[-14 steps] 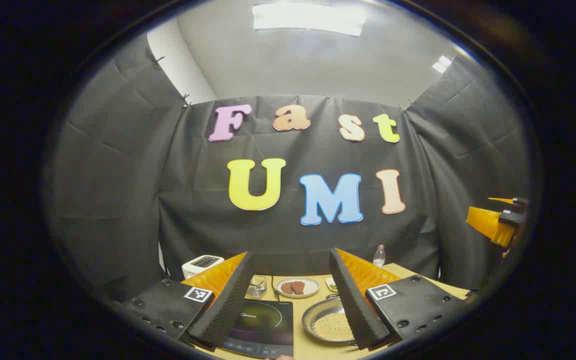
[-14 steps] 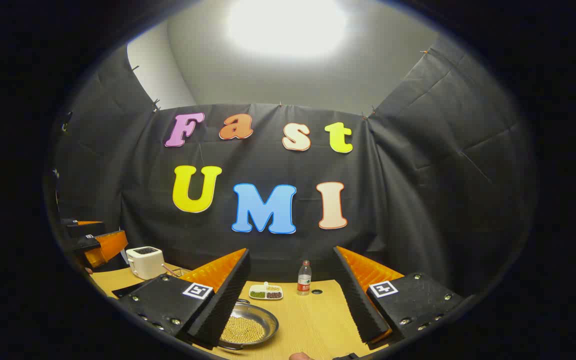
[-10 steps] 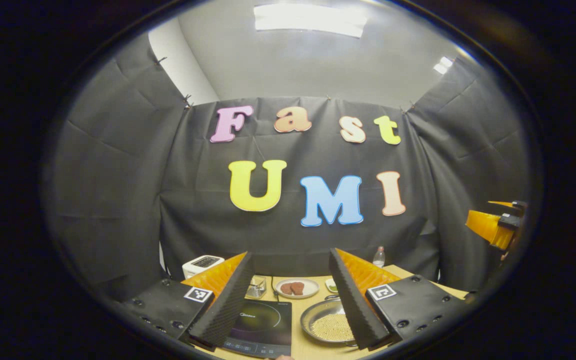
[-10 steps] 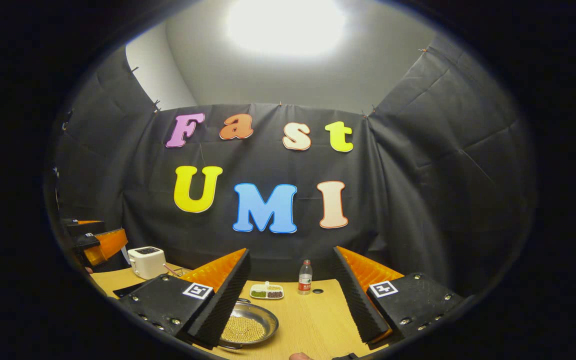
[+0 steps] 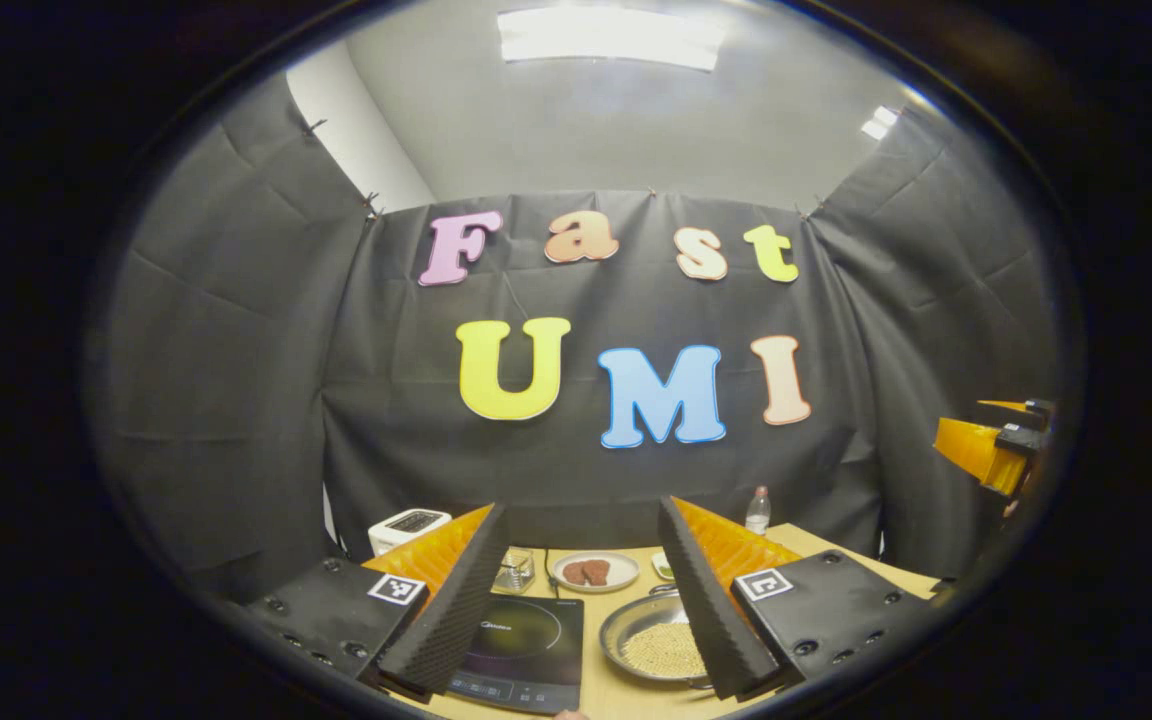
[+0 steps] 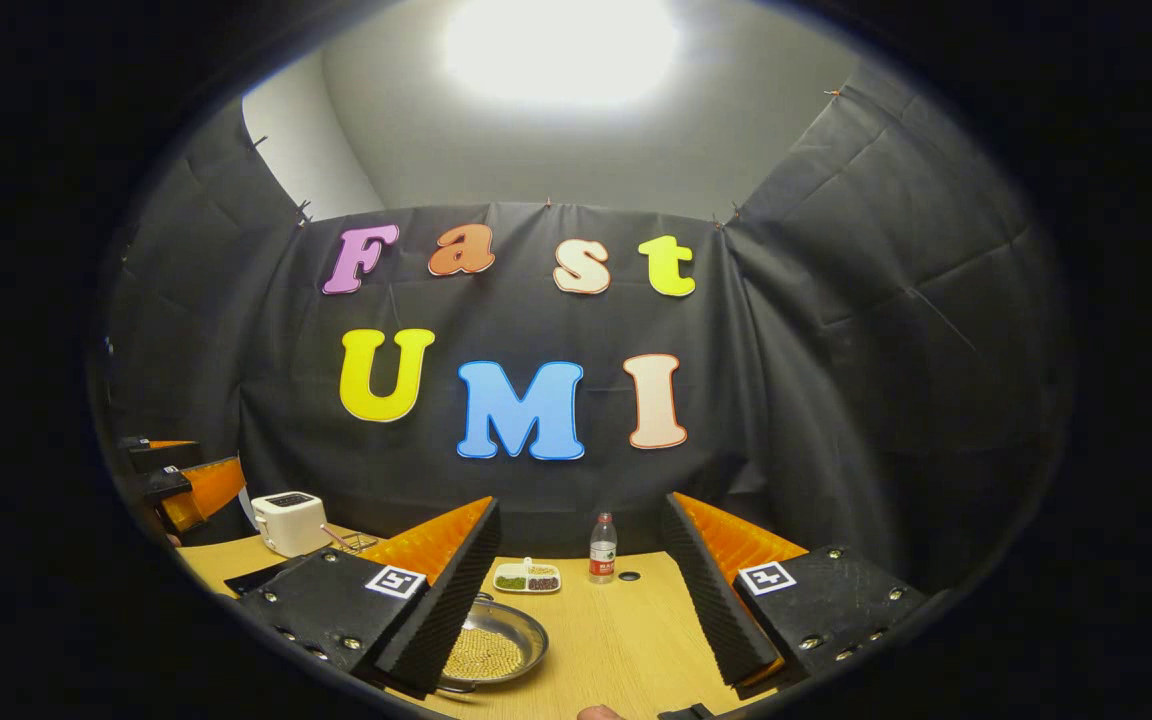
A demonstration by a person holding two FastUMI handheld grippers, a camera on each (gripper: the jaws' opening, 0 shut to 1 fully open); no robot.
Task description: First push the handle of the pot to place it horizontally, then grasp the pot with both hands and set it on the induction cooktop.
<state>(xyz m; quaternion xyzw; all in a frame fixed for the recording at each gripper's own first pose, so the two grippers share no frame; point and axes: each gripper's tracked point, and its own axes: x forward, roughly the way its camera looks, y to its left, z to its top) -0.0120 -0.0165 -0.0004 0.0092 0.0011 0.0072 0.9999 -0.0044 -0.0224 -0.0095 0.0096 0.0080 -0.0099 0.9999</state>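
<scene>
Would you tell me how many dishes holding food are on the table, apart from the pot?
2: a round plate with brown pieces behind the induction cooktop, and a small divided dish beside the water bottle. Others may be hidden behind the fingers.

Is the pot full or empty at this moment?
Not empty. The pot holds a flat layer of small pale grains over its bottom, well below the rim; the right gripper view shows the same.

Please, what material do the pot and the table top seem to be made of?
The pot: it looks like metal, probably stainless steel, because the grey rim shines and reflects light; small yellowish grains lie inside. The table top: it looks like light wood or a wood-look laminate with a matte finish, because fine grain lines run along it; which of the two cannot be told.
</scene>
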